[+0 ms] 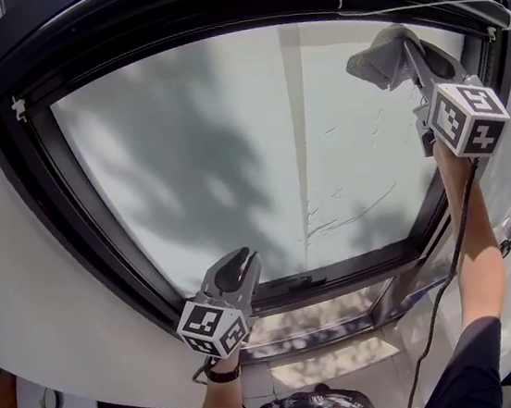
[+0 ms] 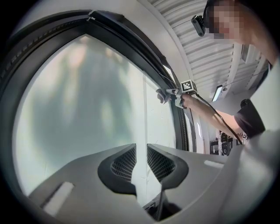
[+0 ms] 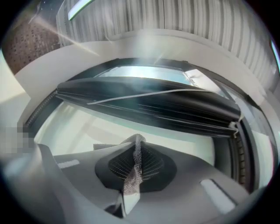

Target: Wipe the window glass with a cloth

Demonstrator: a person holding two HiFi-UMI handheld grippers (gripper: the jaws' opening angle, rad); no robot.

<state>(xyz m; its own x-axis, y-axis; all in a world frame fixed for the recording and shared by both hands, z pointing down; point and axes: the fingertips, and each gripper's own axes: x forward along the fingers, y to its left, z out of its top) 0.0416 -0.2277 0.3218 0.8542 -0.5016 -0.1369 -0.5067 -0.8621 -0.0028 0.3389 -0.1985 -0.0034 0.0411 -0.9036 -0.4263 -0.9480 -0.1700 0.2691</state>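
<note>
I've got the right claw (image 1: 392, 50) clamped on the cloth (image 1: 375, 61) at the upper-right corner of the glass (image 1: 230, 155), with the rest of the pane lying left and below; the left claw (image 2: 141, 151) is low, slightly open, empty.

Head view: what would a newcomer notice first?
The big window glass fills the view, dappled with blotchy shadows. At its upper right, the right gripper has its claw shut on a grey cloth. The left gripper hangs empty near the bottom frame, claw slightly apart.
</note>
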